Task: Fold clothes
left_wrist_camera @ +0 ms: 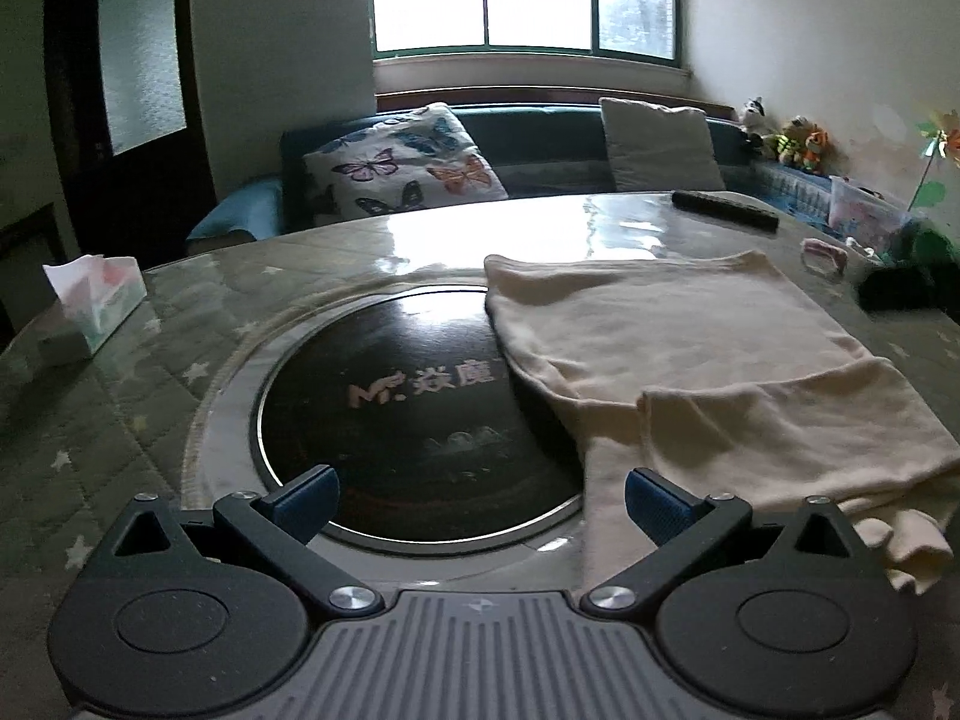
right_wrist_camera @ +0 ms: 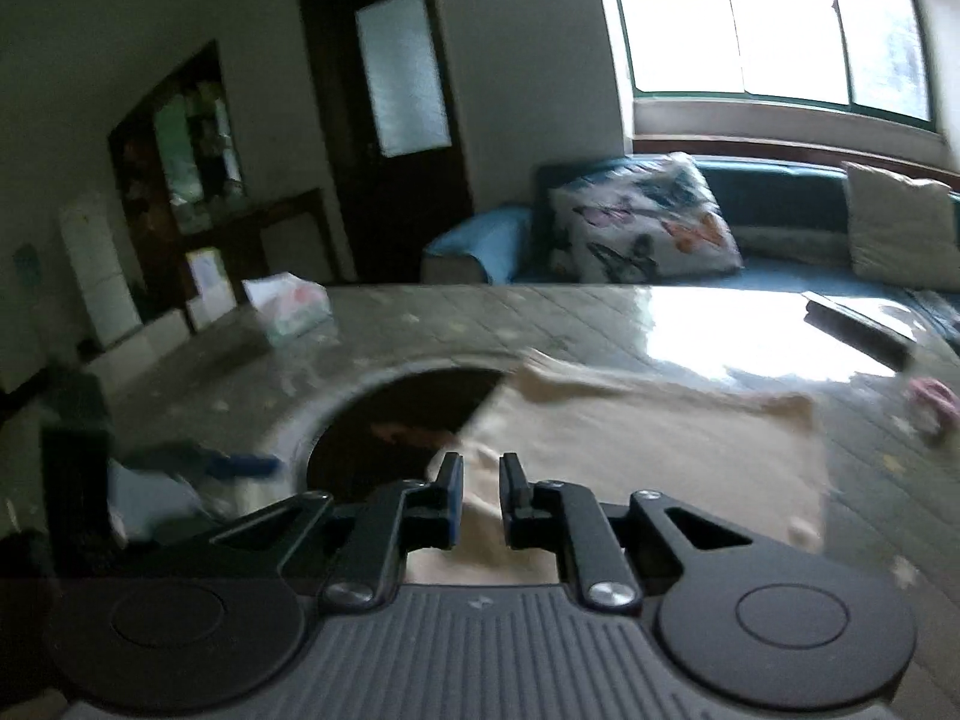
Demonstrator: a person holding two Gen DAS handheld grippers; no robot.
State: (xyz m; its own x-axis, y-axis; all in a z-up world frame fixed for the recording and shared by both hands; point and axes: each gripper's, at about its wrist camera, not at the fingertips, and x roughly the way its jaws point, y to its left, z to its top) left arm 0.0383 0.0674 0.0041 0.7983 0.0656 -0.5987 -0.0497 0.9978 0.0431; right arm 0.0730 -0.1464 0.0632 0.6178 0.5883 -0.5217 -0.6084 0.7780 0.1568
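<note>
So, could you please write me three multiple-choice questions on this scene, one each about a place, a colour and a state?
1. Where does the tissue box sit on the table?
A. far left
B. on the garment
C. on the dark disc

2. What colour is the garment?
A. red
B. cream
C. navy

3. How are the fingers of the left gripper?
A. wide apart, holding nothing
C. clamped on the tissue box
B. shut on the garment

Answers: 1 A, it stands by the left edge; 2 B, the cloth is pale cream; 3 A, a wide gap shows the dark disc between them.
</note>
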